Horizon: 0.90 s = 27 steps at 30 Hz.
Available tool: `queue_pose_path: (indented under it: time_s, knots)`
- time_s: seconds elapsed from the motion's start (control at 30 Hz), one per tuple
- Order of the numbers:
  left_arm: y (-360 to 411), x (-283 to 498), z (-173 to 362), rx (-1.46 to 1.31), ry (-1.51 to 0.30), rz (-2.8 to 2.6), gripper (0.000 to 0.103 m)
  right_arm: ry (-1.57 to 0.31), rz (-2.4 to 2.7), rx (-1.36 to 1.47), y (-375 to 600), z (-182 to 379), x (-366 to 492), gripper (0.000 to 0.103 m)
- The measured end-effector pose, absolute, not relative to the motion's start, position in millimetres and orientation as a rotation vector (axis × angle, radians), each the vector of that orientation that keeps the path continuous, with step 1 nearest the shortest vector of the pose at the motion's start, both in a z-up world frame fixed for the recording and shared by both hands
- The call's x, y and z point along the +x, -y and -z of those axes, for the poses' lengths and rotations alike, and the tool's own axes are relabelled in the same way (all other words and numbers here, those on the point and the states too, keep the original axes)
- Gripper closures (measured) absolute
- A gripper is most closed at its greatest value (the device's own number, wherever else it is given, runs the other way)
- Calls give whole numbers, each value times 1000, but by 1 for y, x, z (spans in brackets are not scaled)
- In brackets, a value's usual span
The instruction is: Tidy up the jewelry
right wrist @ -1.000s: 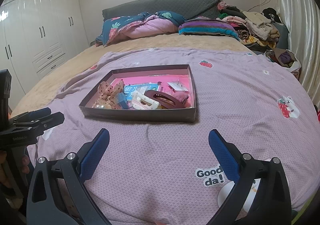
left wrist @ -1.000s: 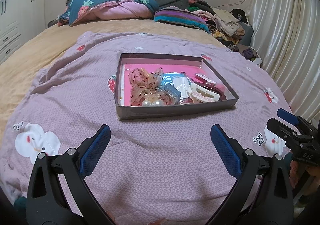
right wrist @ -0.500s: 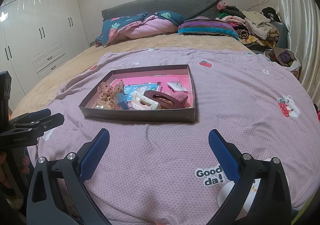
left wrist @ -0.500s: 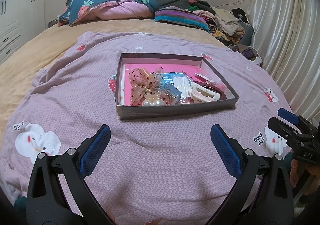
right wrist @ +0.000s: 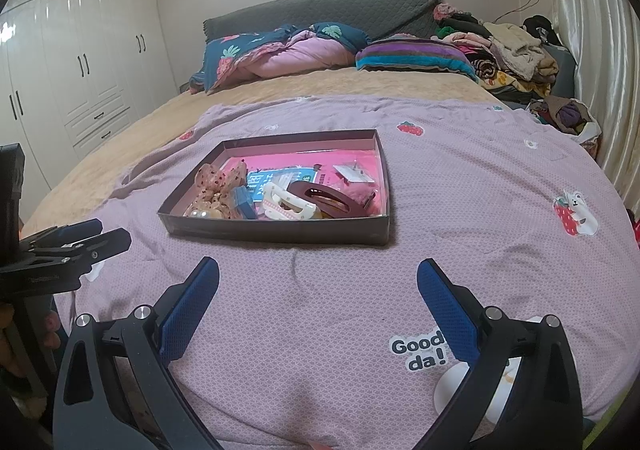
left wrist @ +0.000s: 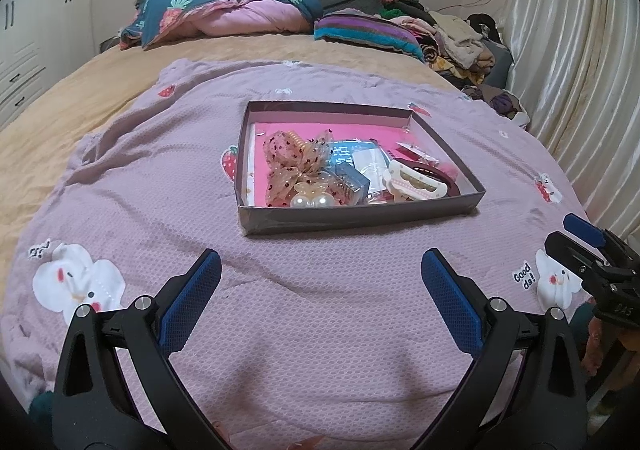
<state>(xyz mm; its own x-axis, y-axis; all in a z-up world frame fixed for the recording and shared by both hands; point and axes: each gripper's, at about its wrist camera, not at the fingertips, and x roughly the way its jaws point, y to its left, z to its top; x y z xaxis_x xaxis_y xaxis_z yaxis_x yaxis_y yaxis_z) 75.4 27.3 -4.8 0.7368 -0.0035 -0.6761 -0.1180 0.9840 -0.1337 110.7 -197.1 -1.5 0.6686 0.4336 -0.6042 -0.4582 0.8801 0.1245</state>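
A shallow dark box (left wrist: pixel 360 216) with a pink floor sits on the purple blanket; it also shows in the right wrist view (right wrist: pixel 280 236). Inside lie a dotted beige bow (left wrist: pixel 298 166), two pearls (left wrist: pixel 310 202), a white hair claw (left wrist: pixel 416 184), a dark red hair clip (right wrist: pixel 332 200) and a blue card (right wrist: pixel 280 176). My left gripper (left wrist: pixel 320 270) is open and empty, short of the box's near wall. My right gripper (right wrist: pixel 318 278) is open and empty, also short of the box. Each gripper shows at the other view's edge.
The blanket (left wrist: pixel 280 310) covers a bed with a tan sheet (left wrist: pixel 60 106). Pillows and a folded quilt (left wrist: pixel 240 14) lie at the headboard. A clothes pile (left wrist: pixel 456 38) sits at the far right by curtains (left wrist: pixel 580 50). White wardrobes (right wrist: pixel 80 70) stand on the left.
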Motion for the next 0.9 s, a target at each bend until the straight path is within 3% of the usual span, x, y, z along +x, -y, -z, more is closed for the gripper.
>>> queue_pose_path:
  time_s: [0.67,0.9]
  knots:
    - [-44,86,10,-244,-750,-90,10,-675,-470,-11,209,-1,116,4]
    - [-121,140,25,-281,-821,-330,9,-765,-257,87,254,14,205,4]
